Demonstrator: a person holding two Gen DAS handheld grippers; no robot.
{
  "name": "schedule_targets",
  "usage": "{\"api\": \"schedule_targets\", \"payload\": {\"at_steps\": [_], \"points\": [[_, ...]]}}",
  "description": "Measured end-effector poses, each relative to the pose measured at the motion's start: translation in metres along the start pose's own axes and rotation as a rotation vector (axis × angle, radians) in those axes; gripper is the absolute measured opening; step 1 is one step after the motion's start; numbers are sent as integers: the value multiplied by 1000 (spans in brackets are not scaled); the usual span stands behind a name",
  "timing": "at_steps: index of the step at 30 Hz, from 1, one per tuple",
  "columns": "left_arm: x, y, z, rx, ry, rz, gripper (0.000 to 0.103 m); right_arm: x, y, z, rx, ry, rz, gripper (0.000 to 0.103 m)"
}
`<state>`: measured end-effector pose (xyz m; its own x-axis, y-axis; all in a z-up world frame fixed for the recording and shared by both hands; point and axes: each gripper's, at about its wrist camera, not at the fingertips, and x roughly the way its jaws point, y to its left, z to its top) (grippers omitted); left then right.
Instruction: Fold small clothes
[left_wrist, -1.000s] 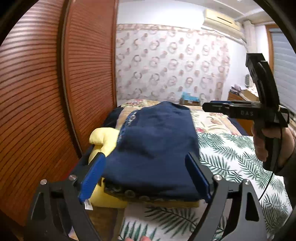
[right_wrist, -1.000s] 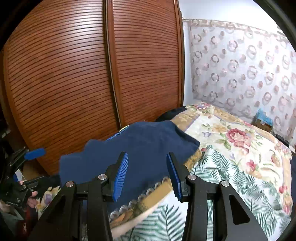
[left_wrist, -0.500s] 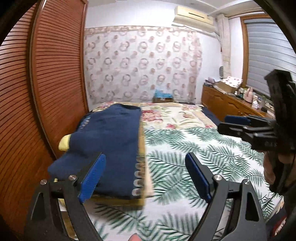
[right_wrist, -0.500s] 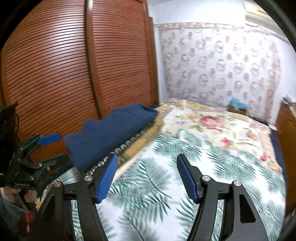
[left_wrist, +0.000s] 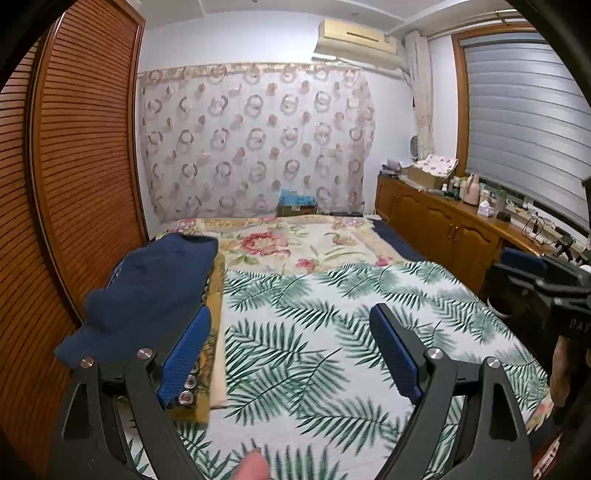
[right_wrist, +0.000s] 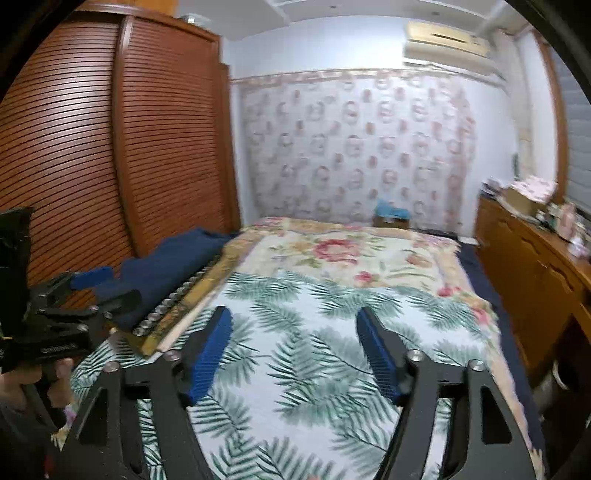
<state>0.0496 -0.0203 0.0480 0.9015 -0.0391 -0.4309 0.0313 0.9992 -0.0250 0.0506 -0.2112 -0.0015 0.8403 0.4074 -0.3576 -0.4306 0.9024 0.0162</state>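
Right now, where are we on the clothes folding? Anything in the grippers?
Done, by the look of it: a folded navy garment lies along the bed's left edge, beside the slatted wardrobe.

In hand: nothing. The left gripper and right gripper both stand open above the palm-leaf sheet, apart from the garment.

Left: no unfolded clothing shows in either view, so whether more remains cannot be told.

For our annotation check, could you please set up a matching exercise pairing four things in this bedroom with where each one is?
Things:
1. navy folded garment
2. air conditioner
3. wooden cabinets
4. palm-leaf sheet

Places:
A. high on the wall, above the curtain
B. along the right wall, under the window
C. at the bed's left edge, by the wardrobe
D. spread over the near part of the bed

Pairs: 1-C, 2-A, 3-B, 4-D
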Motion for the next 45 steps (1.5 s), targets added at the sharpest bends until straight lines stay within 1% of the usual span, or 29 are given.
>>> {"api": "schedule_targets", "payload": {"at_steps": [1, 3, 7, 11, 17, 18, 22, 45], "points": [[-2, -1, 2, -2, -6, -2, 88, -9, -3, 0, 7, -11, -13, 77], [-6, -7, 6, -6, -19, -1, 88, -22, -7, -2, 17, -28, -23, 82], [-11, -14, 9, -3, -34, 6, 88, -43, -10, -6, 47, -50, -44, 83], [-15, -18, 11, 2, -44, 14, 88, -50, -4, -7, 48, -61, -101, 84], [-18, -19, 13, 4, -50, 22, 88, -38, 14, -13, 60, -73, -121, 84], [-19, -19, 13, 3, -50, 23, 88, -31, 11, -13, 63, -74, -122, 84], [-19, -19, 12, 3, -50, 23, 88, -24, 12, -13, 65, -74, -122, 84], [-18, -19, 12, 2, -51, 22, 88, -18, 4, -16, 58, -79, -117, 84]]}}
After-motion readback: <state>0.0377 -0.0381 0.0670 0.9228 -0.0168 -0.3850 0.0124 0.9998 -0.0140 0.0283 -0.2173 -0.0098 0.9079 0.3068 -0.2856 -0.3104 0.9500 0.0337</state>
